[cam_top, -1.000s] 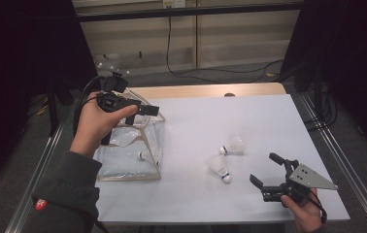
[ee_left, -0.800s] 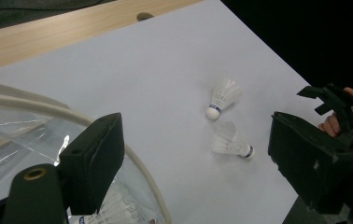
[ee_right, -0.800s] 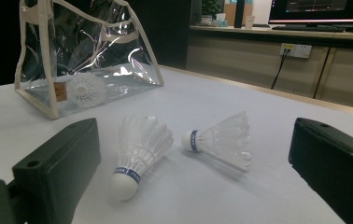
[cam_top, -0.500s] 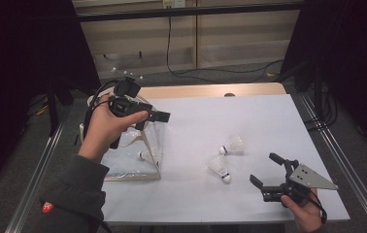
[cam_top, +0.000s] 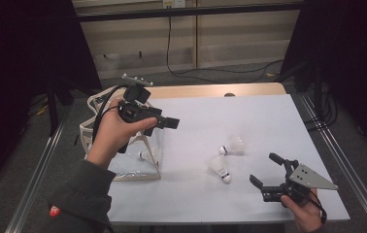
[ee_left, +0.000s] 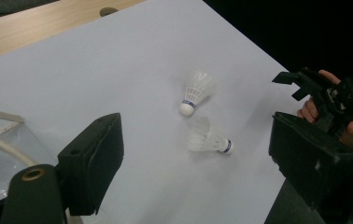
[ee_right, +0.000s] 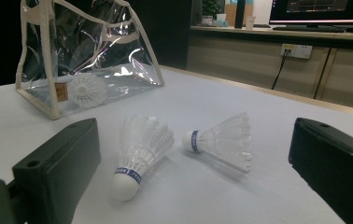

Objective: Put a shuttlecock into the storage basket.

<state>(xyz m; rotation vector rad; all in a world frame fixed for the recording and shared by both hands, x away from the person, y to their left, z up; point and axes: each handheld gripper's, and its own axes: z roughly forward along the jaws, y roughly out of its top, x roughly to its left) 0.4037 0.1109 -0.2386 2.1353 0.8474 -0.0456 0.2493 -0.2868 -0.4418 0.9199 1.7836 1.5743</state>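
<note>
Two white shuttlecocks lie on the white table, one (cam_top: 232, 144) farther back and one (cam_top: 219, 168) nearer; the left gripper view shows them (ee_left: 197, 88) (ee_left: 207, 139) too. A third shuttlecock (cam_top: 145, 155) lies inside a clear bag (cam_top: 123, 162) at the table's left edge. My left gripper (cam_top: 172, 123) hangs open and empty above the bag's right side, pointing at the loose pair. My right gripper (cam_top: 263, 168) rests open near the front right, its jaws facing both shuttlecocks (ee_right: 142, 144) (ee_right: 226, 140), with the bag (ee_right: 81, 56) beyond them.
The white sheet (cam_top: 249, 116) covers a wooden table whose bare back strip (cam_top: 196, 91) shows. Metal rails (cam_top: 346, 160) run along both sides. Cables (cam_top: 181, 68) lie on the floor behind. The right gripper (ee_left: 314, 88) appears in the left gripper view's upper right.
My left hand has carried its open gripper rightward and slightly down, from over the bag toward the table's middle. The right gripper and the shuttlecocks have stayed put.
</note>
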